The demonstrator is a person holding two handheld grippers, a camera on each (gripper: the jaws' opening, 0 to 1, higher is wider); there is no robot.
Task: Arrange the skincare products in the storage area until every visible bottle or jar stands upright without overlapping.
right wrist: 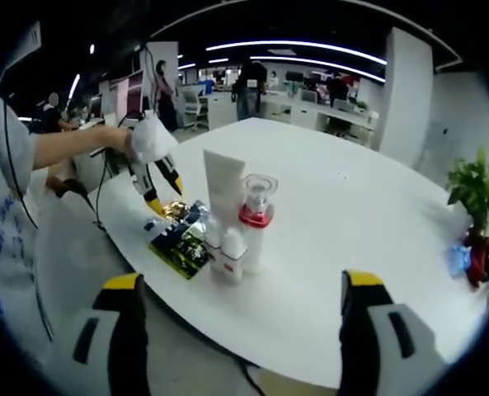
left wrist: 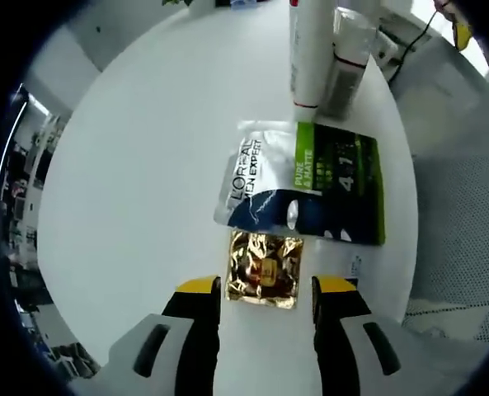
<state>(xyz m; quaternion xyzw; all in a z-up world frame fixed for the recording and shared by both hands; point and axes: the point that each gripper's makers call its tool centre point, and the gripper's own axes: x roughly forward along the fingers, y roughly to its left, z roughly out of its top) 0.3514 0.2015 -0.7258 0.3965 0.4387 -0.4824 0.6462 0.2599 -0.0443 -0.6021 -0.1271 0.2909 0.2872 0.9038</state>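
Observation:
On the white round table (left wrist: 145,165) lies a gold foil sachet (left wrist: 265,270), flat, just ahead of my left gripper (left wrist: 266,289), which is open with its yellow-tipped jaws either side of the sachet's near edge. Beyond it lies a flat L'Oreal sachet pack (left wrist: 302,186). A white tube (left wrist: 308,49) and a clear bottle (left wrist: 347,62) stand upright behind. In the right gripper view the white tube (right wrist: 225,198), a clear bottle with a red collar (right wrist: 256,219) and a small white bottle (right wrist: 233,252) stand close together. My right gripper (right wrist: 242,280) is open and well back from them.
A person's gloved hand (right wrist: 149,136) holds the left gripper (right wrist: 165,195) over the gold sachet (right wrist: 176,210) and the sachet pack (right wrist: 181,243) near the table edge. A potted plant (right wrist: 475,190) stands at the far right. Office desks and people fill the background.

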